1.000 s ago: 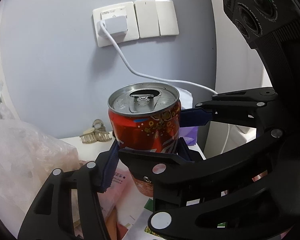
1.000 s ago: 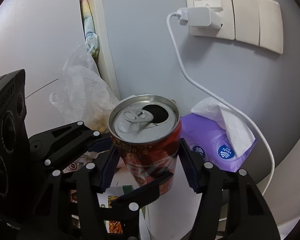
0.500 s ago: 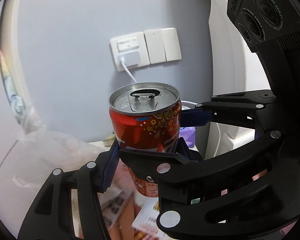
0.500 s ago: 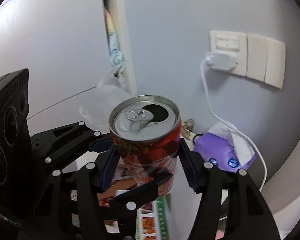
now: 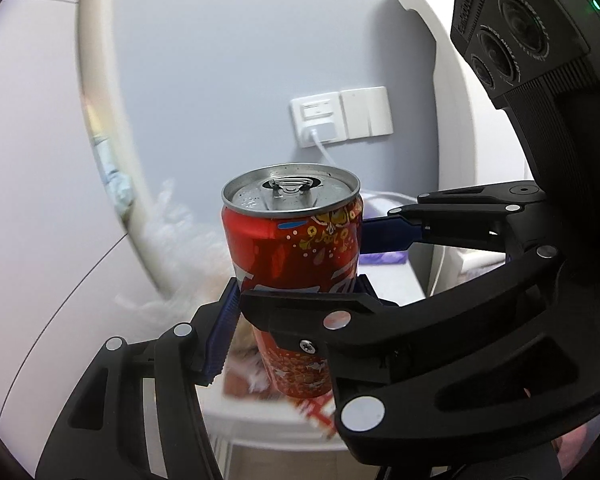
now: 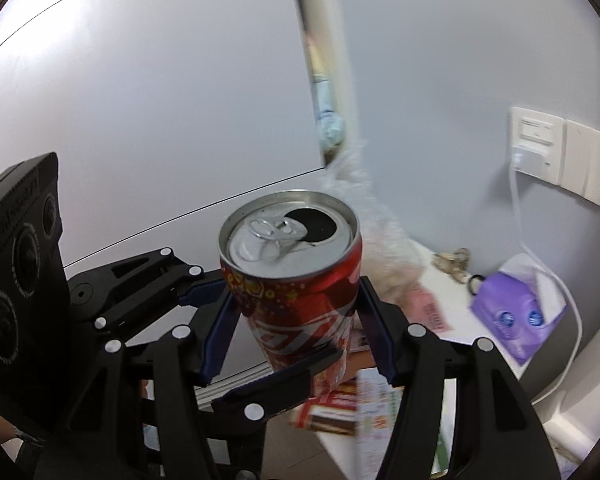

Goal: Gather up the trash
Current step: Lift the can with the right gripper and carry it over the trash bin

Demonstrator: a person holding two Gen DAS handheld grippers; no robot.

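Observation:
An opened red soda can [image 5: 296,248] [image 6: 300,300] hangs upright in the air above and in front of a small white table [image 6: 456,300]. Both grippers grip it at once, crossed at right angles. My left gripper [image 5: 296,290] is shut on the can, its blue pads pressed on the can's left and right sides. My right gripper [image 6: 296,300] is likewise shut on the can. In the left wrist view the right gripper's fingers [image 5: 384,232] reach in from the right. In the right wrist view the left gripper's fingers [image 6: 200,292] reach in from the left.
On the table lie a purple tissue pack [image 6: 516,320], a crumpled clear plastic bag [image 6: 380,240], a small metal clip [image 6: 454,264] and printed leaflets [image 6: 364,404]. A wall socket [image 5: 318,120] with a white charger and cable sits on the grey wall. A white wardrobe panel [image 6: 140,120] stands left.
Both grippers have pulled back and up from the table with the can still held. The socket, tissue pack and bag now look smaller and farther away.

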